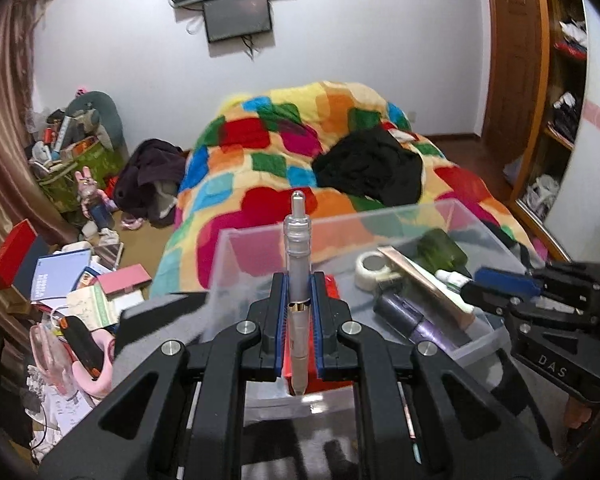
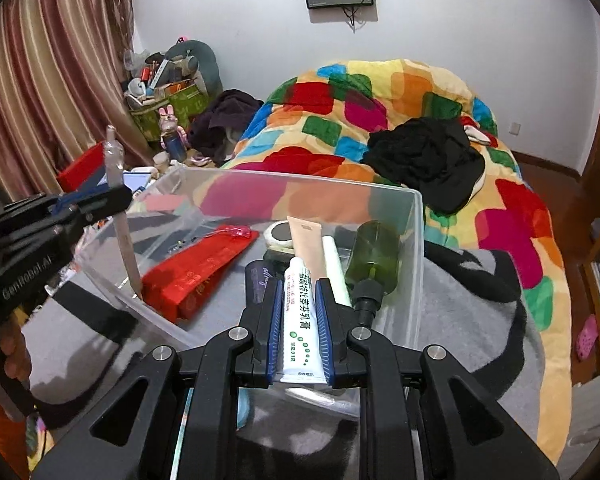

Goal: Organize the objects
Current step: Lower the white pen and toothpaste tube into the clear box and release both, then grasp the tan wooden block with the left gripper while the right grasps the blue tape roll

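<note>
My left gripper point(image 1: 299, 280) is shut on a silver pen point(image 1: 296, 236) that stands upright between the blue pads, over the near left corner of a clear plastic box point(image 1: 420, 210). My right gripper point(image 2: 299, 286) is shut on a white ointment tube point(image 2: 298, 320) with green print, over the box's near edge point(image 2: 300, 184). Inside the box lie a red packet point(image 2: 196, 276), a tape roll point(image 2: 278, 234), a beige tube point(image 2: 308, 240), a purple tube point(image 2: 256, 280) and a green bottle point(image 2: 374, 256). In the right wrist view, the left gripper point(image 2: 96, 200) and the pen point(image 2: 120, 220) show at the left.
The box rests on a grey and black blanket point(image 2: 480, 320) at the foot of a bed with a colourful quilt point(image 1: 280, 148) and a black garment point(image 1: 372, 168). Books, boxes and bags clutter the floor at the left point(image 1: 80, 280). A wooden wardrobe point(image 1: 540, 100) stands at the right.
</note>
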Demonstrator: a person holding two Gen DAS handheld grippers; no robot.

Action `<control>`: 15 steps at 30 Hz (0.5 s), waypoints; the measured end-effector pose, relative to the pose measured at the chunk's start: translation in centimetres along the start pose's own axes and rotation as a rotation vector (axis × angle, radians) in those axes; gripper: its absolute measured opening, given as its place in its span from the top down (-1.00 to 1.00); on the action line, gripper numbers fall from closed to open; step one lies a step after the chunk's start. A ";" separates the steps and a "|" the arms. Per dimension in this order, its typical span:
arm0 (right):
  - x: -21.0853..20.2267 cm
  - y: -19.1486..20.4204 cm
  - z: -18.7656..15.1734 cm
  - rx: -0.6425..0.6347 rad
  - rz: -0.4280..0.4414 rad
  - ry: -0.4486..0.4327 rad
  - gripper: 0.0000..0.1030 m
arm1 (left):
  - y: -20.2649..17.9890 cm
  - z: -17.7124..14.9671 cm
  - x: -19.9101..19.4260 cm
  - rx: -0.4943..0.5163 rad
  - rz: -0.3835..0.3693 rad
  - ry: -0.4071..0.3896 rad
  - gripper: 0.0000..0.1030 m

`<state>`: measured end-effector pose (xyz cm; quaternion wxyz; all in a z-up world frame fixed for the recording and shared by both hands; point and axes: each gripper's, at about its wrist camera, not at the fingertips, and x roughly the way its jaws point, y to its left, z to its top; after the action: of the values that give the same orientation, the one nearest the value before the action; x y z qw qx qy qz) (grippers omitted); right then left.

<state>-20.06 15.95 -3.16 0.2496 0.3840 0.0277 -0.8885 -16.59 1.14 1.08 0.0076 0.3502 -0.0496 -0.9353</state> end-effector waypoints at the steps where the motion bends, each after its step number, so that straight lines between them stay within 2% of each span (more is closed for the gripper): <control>1: -0.1 0.1 0.0 -0.003 0.004 0.002 0.70 | -0.3 -0.1 0.1 0.005 -0.013 0.008 0.80; 5: -0.2 0.4 -0.1 -0.030 -0.015 0.012 0.67 | -1.2 -0.4 -0.1 0.024 -0.051 0.017 0.79; 8: -0.5 0.6 -0.2 -0.040 -0.027 0.012 0.54 | -1.7 -0.5 -0.8 0.038 -0.071 0.016 0.67; 15: -2.5 1.0 -0.5 -0.048 -0.031 -0.018 0.24 | -1.8 -0.7 -3.3 0.024 -0.110 -0.015 0.16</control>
<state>-17.81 16.26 -1.56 0.2451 0.3694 0.0528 -0.8948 -13.59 3.02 2.55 -0.0483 0.3455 -0.0418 -0.9362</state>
